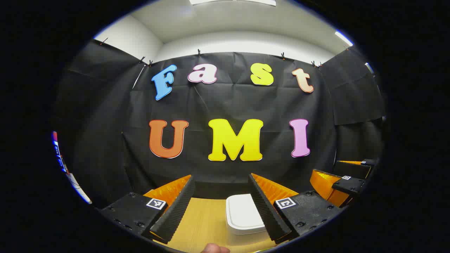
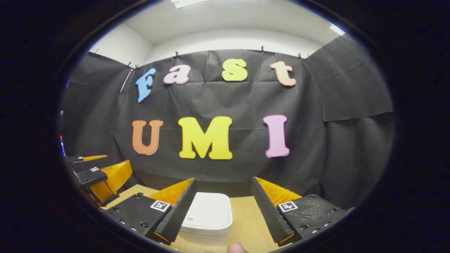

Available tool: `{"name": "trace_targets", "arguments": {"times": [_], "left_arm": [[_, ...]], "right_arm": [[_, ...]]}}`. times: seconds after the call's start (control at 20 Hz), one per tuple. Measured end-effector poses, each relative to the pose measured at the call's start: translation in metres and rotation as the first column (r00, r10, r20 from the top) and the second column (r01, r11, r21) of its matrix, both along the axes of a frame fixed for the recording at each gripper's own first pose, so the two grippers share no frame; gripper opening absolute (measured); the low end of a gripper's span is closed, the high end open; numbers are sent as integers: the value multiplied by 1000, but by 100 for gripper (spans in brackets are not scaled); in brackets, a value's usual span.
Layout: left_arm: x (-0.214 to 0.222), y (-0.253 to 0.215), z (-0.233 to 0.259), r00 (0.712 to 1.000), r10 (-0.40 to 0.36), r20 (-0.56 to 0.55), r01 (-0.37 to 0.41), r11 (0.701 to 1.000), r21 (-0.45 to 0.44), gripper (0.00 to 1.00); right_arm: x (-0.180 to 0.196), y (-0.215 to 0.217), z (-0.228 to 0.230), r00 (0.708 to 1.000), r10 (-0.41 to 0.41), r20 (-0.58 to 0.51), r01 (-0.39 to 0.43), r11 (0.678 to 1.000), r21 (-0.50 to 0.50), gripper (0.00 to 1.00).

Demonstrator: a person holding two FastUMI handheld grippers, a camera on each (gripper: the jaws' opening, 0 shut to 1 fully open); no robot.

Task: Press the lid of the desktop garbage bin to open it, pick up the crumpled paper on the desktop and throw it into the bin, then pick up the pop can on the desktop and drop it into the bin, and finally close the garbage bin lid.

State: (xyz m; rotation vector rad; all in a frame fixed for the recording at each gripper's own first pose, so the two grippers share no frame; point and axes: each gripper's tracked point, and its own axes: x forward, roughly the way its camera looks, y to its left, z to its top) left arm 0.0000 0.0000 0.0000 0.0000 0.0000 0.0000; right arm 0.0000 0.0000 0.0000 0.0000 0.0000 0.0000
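Garbage bin [image 2: 207, 214] lid closed, no legible writing.

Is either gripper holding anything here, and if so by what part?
Nothing is held. The left gripper and right gripper both have jaws open and empty above the table. The white bin sits ahead, lid closed, untouched.

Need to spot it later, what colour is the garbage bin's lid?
White, lid closed; clearest in the right gripper view.

Each gripper, left gripper [image 1: 221, 207] and right gripper [image 2: 223, 209], has 2 ridged wedge fingers on black screw-studded mounts bearing square markers.
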Motion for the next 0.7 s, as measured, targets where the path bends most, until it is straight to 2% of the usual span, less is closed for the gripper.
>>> {"name": "trace_targets", "arguments": {"times": [0.05,0.7], "left_arm": [[1,2,2,1000,7,1,-7,1000,6,97],[6,15,-4,999,32,-2,-32,999,4,97]], "right_arm": [[1,-1,2,1000,-2,3,2,1000,-3,97],[9,0,-9,999,-2,-39,2,1000,17,95]]}}
